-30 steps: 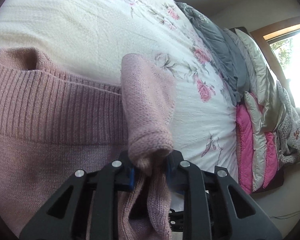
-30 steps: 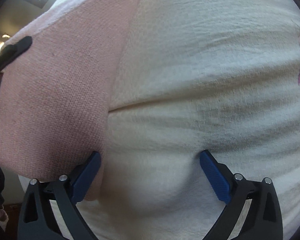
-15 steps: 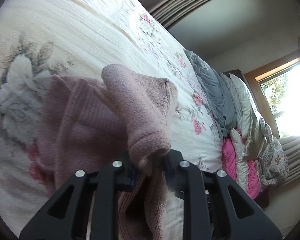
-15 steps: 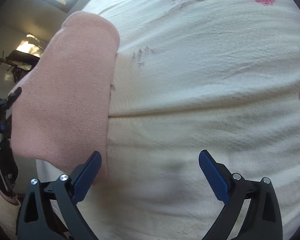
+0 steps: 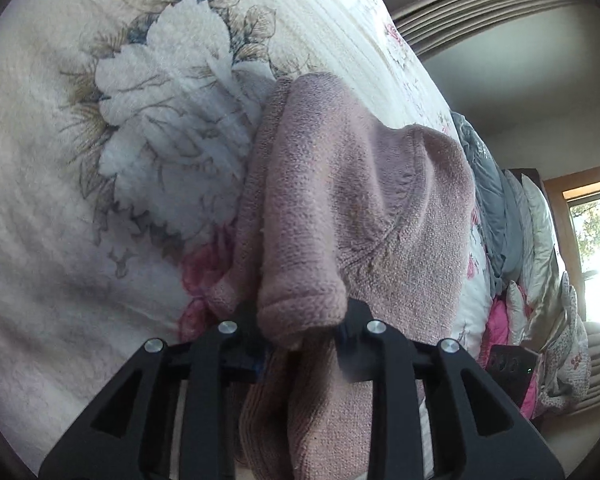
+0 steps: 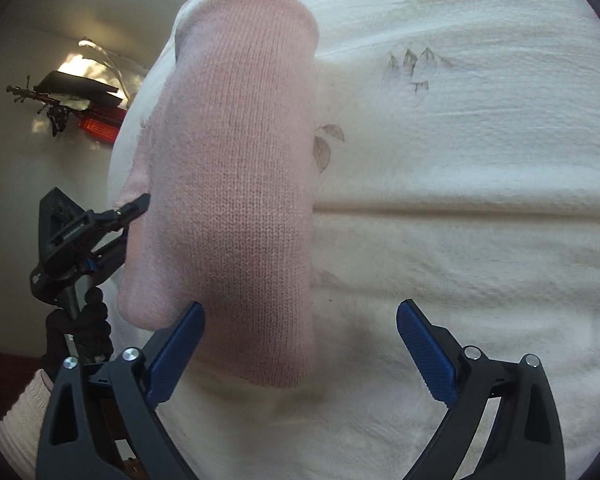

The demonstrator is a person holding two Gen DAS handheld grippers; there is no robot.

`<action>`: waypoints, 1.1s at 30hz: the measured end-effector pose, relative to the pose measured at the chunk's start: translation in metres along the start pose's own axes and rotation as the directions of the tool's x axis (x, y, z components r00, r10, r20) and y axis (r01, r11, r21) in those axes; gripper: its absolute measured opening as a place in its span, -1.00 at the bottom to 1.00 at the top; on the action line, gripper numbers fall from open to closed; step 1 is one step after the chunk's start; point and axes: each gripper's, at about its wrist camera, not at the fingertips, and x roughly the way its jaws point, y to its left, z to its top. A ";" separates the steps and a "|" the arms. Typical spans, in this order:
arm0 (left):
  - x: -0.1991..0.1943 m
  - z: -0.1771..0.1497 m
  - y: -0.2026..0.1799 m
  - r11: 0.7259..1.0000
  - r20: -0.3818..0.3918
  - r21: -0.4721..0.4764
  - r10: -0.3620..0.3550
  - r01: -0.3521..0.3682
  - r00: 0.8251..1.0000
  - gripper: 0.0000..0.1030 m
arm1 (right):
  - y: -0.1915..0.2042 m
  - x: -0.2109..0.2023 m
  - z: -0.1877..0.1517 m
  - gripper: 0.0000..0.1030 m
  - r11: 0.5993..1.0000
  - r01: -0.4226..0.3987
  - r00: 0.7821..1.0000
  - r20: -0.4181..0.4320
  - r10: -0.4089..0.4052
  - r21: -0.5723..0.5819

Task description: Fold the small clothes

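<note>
One pink knitted garment is being handled over a cream floral bedspread. In the left wrist view, a bunched fold of it is clamped between the fingers of the left gripper, and the cloth rises from the grip toward 12 o'clock, with more of it draped toward 3 o'clock and hanging below the jaws.

In the right wrist view, the garment is seen as a long panel whose axis runs from 6 to 12 o'clock, its rounded far end at 12 and its near edge just ahead of the right gripper. That gripper is spread wide and grasps nothing; only its left blue pad lies beside the cloth. Bare bedspread is left open from 1 to 5 o'clock. At 9 o'clock the left gripper is seen at the panel's left edge, held by a gloved hand.
</note>
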 end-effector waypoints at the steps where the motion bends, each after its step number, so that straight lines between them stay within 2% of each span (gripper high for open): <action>1: -0.004 -0.001 -0.001 1.000 -0.008 -0.001 0.002 -0.002 1.000 -0.46 | 0.001 0.003 -0.005 0.82 1.000 0.017 1.000 -0.014 -0.017 -0.007; 3: -0.017 -0.005 -0.004 1.000 -0.020 0.015 0.014 -0.014 1.000 -0.42 | 0.004 0.013 -0.002 0.82 0.999 0.047 0.998 -0.036 -0.048 -0.024; 4: -0.025 -0.009 -0.005 1.000 -0.026 0.020 0.021 -0.021 0.999 -0.34 | 0.006 0.015 -0.002 0.82 0.998 0.052 0.998 -0.039 -0.053 -0.031; 9: -0.057 -0.049 -0.007 0.999 -0.075 0.016 -0.026 0.027 0.997 -0.06 | 0.015 0.007 -0.005 0.82 0.998 0.045 0.999 -0.025 -0.047 -0.050; 13: -0.056 -0.081 0.000 0.997 -0.126 -0.029 -0.080 0.077 0.989 -0.03 | 0.017 -0.001 -0.004 0.82 0.998 0.040 0.999 -0.021 -0.041 -0.051; 16: -0.047 -0.090 0.001 0.994 -0.126 -0.060 -0.103 0.096 0.987 -0.04 | 0.018 -0.004 -0.004 0.82 0.998 0.042 0.999 -0.020 -0.043 -0.046; 18: -0.040 -0.090 0.001 0.989 -0.141 -0.080 -0.133 0.123 0.981 -0.35 | 0.018 -0.004 -0.003 0.82 0.998 0.049 0.998 -0.023 -0.050 -0.041; 19: -0.039 -0.089 0.000 0.988 -0.151 -0.081 -0.146 0.135 0.978 -0.71 | 0.017 -0.002 -0.002 0.82 0.998 0.051 0.998 -0.025 -0.052 -0.039; 20: -0.040 -0.087 -0.002 0.988 -0.156 -0.069 -0.145 0.136 0.977 -0.83 | 0.021 0.000 -0.002 0.82 0.998 0.052 0.998 -0.024 -0.053 -0.037; 22: -0.051 -0.083 -0.009 0.994 -0.135 -0.004 -0.110 0.110 0.985 -0.89 | 0.023 -0.003 -0.002 0.82 0.998 0.054 0.998 -0.018 -0.055 -0.037; 24: -0.064 -0.078 -0.010 0.996 -0.102 0.082 -0.022 0.030 0.995 -0.90 | 0.025 -0.003 -0.001 0.82 0.998 0.047 0.999 -0.008 -0.047 -0.035; 25: -0.066 -0.076 -0.006 0.996 -0.106 0.093 0.006 0.003 0.994 -0.91 | 0.024 -0.007 -0.002 0.82 0.999 0.036 0.999 -0.004 -0.036 -0.031; 28: -0.065 -0.073 0.012 0.999 -0.137 0.029 -0.023 0.027 0.990 -0.94 | 0.009 -0.019 -0.009 0.82 1.000 -0.028 1.000 -0.001 0.028 0.006; 31: -0.059 -0.079 0.004 0.993 -0.146 0.118 0.020 -0.003 0.989 -0.95 | 0.003 -0.014 -0.010 0.82 0.995 -0.080 0.997 -0.006 0.080 0.056; 33: -0.050 -0.083 0.005 0.992 -0.161 0.127 0.032 -0.012 0.986 -0.95 | -0.001 -0.006 -0.010 0.82 0.990 -0.108 0.994 -0.019 0.111 0.092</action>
